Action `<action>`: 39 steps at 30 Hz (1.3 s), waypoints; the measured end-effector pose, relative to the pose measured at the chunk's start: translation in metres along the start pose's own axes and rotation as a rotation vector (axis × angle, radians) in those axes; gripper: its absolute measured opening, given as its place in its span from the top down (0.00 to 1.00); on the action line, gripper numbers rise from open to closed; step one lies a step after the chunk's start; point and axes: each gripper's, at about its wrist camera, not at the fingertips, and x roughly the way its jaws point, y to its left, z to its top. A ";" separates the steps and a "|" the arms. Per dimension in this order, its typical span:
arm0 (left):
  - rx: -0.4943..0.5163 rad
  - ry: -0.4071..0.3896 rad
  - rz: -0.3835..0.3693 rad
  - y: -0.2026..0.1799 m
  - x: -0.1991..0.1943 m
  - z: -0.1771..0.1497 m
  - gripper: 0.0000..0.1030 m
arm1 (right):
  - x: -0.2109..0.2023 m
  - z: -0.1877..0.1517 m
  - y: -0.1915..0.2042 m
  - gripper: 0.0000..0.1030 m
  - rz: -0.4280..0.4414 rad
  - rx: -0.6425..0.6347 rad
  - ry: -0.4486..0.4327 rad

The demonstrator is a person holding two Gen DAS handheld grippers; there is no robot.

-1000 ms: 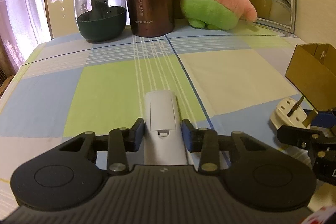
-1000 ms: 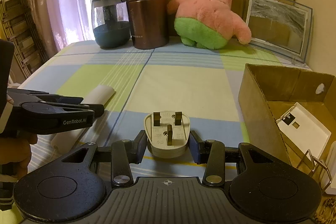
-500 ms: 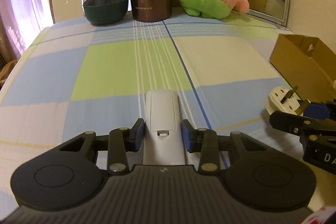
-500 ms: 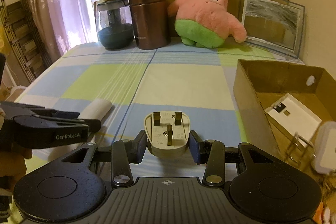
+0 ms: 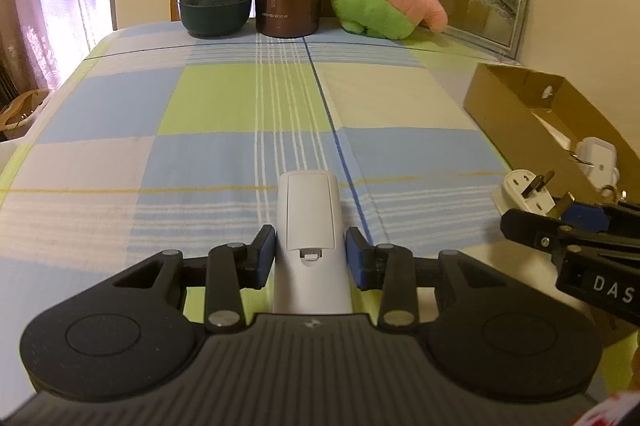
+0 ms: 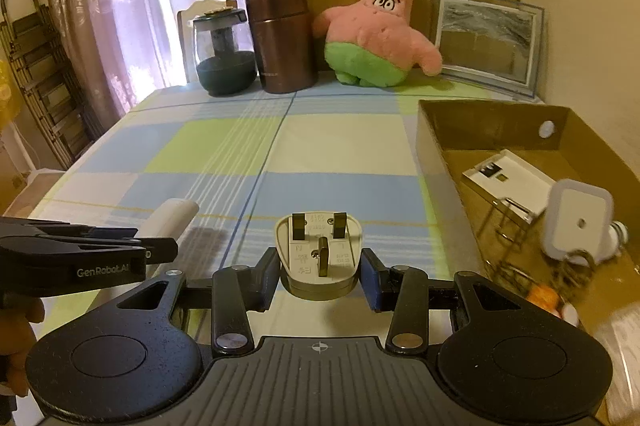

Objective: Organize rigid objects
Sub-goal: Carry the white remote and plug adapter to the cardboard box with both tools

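The left gripper (image 5: 311, 258) grasps a white remote (image 5: 309, 226) above the near part of the checked tablecloth (image 5: 224, 130). The right gripper (image 6: 319, 274) grasps a white plug (image 6: 318, 258), pins facing up, just left of the cardboard box (image 6: 436, 154). Far behind stand a brown flask (image 6: 282, 38) and a pink plush star (image 6: 376, 34).

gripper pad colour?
Blue pads on black fingers, both grippers; clearest in the left wrist view.
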 end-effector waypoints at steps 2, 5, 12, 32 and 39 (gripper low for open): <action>-0.007 0.005 -0.004 -0.004 -0.010 -0.005 0.68 | -0.012 -0.003 0.002 0.62 -0.003 0.002 -0.003; -0.001 0.003 -0.004 -0.011 -0.023 -0.012 0.68 | -0.028 -0.007 0.003 0.62 -0.011 -0.005 -0.012; -0.022 -0.009 -0.023 -0.029 -0.060 -0.022 0.68 | -0.068 -0.014 0.006 0.62 -0.021 -0.005 -0.032; -0.020 -0.007 -0.124 -0.101 -0.144 -0.057 0.68 | -0.172 -0.045 -0.033 0.62 -0.125 0.082 -0.073; 0.008 0.010 -0.212 -0.144 -0.154 -0.061 0.68 | -0.204 -0.054 -0.067 0.62 -0.202 0.114 -0.083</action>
